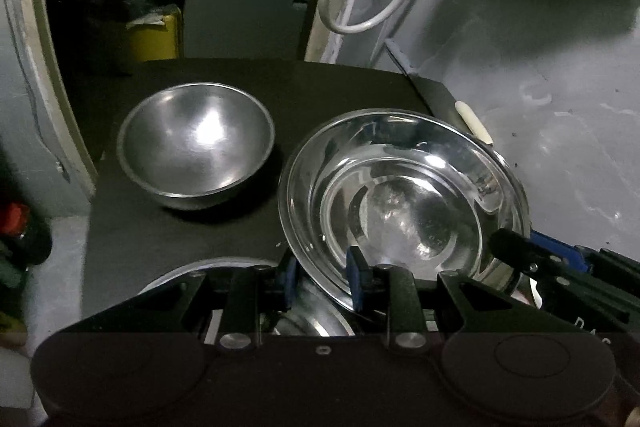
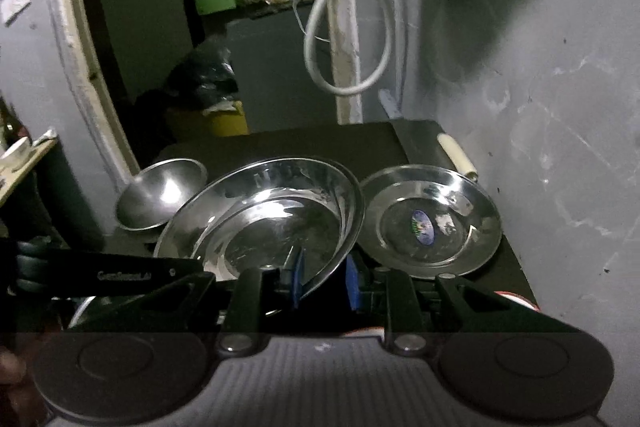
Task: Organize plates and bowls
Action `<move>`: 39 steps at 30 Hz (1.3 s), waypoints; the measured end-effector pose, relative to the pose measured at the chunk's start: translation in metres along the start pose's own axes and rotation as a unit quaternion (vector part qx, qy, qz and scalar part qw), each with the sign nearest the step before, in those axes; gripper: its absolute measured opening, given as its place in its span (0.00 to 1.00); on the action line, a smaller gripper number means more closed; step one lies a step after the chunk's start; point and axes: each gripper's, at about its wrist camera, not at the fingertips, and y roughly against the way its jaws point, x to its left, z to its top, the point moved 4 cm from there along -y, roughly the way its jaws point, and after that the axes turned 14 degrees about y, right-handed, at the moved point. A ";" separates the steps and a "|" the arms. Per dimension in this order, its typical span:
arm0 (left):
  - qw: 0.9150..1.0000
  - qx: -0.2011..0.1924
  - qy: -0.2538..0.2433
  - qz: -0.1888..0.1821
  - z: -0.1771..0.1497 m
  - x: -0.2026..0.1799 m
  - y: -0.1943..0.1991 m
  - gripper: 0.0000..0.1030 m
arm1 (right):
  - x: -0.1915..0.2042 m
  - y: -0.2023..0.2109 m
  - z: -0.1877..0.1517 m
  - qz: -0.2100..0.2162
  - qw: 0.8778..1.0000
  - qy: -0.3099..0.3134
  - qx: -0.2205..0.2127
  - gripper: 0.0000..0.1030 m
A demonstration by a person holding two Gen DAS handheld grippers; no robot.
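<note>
Left wrist view: left gripper (image 1: 326, 285) has its blue pads pinched on the near rim of the deep steel plate (image 1: 404, 203); right gripper (image 2: 324, 281) is clamped on the same plate's near-right rim (image 2: 276, 223). Plate looks tilted and lifted off the black table (image 1: 200, 239), carried two-handed. Outward: steel bowl (image 1: 196, 147) sits far-left, apart from the plate; small flat plate (image 2: 430, 219) sits far-right, just beside it; another plate rim (image 1: 224, 267) shows under the left gripper. Judgement: early stage, nothing clearly stacked yet; placing this plate, then grouping bowl and remaining plates, is still to do.
</note>
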 end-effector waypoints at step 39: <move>0.990 0.011 -0.020 0.136 -0.065 0.071 0.059 0.34 | 0.099 0.017 -0.041 0.107 0.992 0.045 0.057 0.29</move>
